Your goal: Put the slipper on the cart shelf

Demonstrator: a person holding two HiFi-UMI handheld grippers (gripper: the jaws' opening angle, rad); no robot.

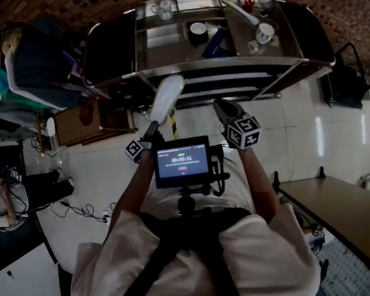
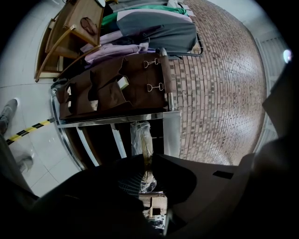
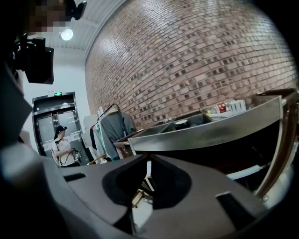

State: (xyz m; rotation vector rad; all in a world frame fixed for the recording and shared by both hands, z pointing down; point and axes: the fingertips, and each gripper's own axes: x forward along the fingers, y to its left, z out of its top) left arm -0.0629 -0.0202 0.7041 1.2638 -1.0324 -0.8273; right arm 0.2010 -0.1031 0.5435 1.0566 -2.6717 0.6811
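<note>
In the head view, a white slipper (image 1: 166, 98) sticks up from my left gripper (image 1: 153, 131) and points at the cart's lower shelves (image 1: 239, 77). The left gripper view shows the slipper (image 2: 141, 140) edge-on in clear plastic, with the left gripper (image 2: 147, 163) shut on it just in front of the cart's steel frame (image 2: 117, 119). To its right, my right gripper (image 1: 226, 110) hangs before the same shelves. In the right gripper view it (image 3: 148, 172) is shut with nothing between the jaws, and the cart's top rim (image 3: 205, 133) lies ahead.
The cart top (image 1: 172, 46) carries cups, a bowl and a bottle. Brown pocket panels (image 2: 117, 88) hang on its side. A wooden stand (image 1: 93, 123) and hung clothes (image 1: 34, 66) are left, a table (image 1: 337, 210) right. Cables (image 1: 81, 210) trail on the floor. A person (image 3: 63, 145) stands far off.
</note>
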